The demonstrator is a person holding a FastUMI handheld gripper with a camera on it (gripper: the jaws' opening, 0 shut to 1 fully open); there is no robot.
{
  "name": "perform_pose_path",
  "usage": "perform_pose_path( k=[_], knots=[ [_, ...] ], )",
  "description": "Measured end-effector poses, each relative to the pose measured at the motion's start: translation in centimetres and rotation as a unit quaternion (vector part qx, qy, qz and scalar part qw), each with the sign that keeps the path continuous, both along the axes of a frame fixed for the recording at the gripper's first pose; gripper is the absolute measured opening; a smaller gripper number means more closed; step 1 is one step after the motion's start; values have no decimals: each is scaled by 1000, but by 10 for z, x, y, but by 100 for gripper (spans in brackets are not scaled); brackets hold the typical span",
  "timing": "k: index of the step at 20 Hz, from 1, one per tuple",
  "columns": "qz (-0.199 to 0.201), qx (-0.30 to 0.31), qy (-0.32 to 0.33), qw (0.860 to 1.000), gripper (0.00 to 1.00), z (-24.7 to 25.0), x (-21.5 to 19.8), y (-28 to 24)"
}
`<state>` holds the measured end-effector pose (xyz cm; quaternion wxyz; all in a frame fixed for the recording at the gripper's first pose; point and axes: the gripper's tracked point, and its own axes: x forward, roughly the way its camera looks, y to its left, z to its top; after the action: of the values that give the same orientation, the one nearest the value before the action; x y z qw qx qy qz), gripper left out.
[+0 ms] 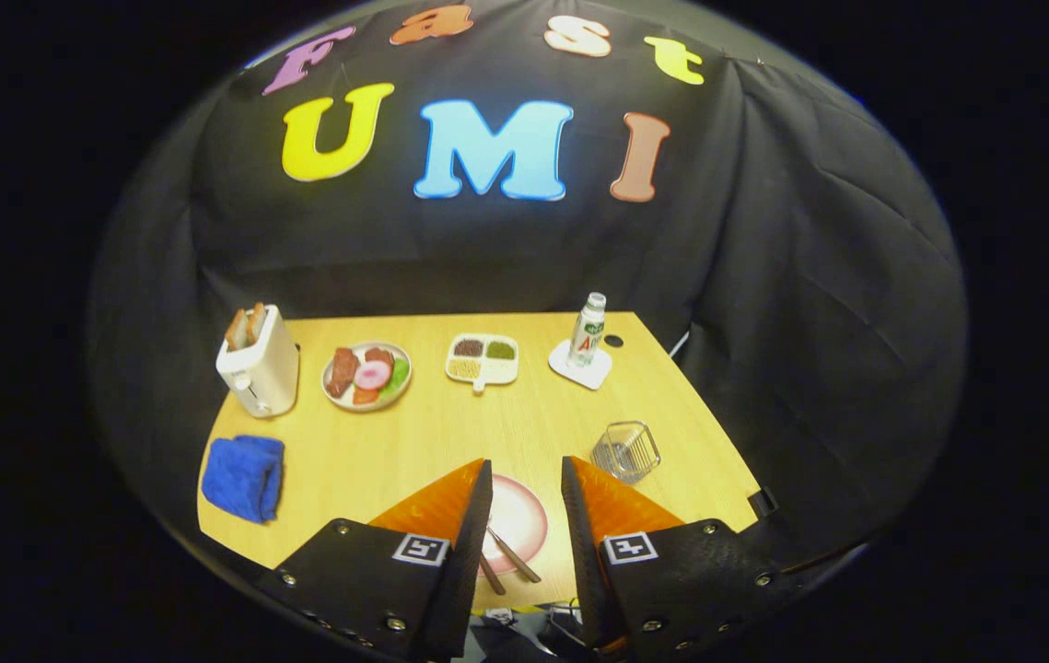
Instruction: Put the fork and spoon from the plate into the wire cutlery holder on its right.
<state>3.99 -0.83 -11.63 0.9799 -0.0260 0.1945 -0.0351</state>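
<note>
On the table (450,442), hand-held gripper (527,470) spread wide, empty, above plate (517,516) with cutlery (513,555); wire cutlery holder (627,451) just beside.

We see plate (524,516) between our gripper (527,474) fingers, held apart, utensils (513,555) on it; wire cutlery holder (627,451) just right-ahead of them.

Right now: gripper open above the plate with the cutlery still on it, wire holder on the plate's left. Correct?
One thing is off: the wire holder stands on the plate's right, not its left. The gripper view shows it just beyond the right finger. The rest holds: the gripper is open over the plate, and the two utensil handles still lie on the plate between the fingers.
</note>
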Motion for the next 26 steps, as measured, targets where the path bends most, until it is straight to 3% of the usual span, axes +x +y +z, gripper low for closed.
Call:
perform_pose_path(
  k=[5, 11, 15, 26],
  knots=[
    [10, -40, 152, 988, 47, -86, 17, 4],
    [29, -117, 280, 952, 47, -165, 36, -4],
    [58, -153, 313, 936, 47, -194, 54, -1],
    [107, -130, 345, 924, 47, -242, 80, 14]
  ],
)
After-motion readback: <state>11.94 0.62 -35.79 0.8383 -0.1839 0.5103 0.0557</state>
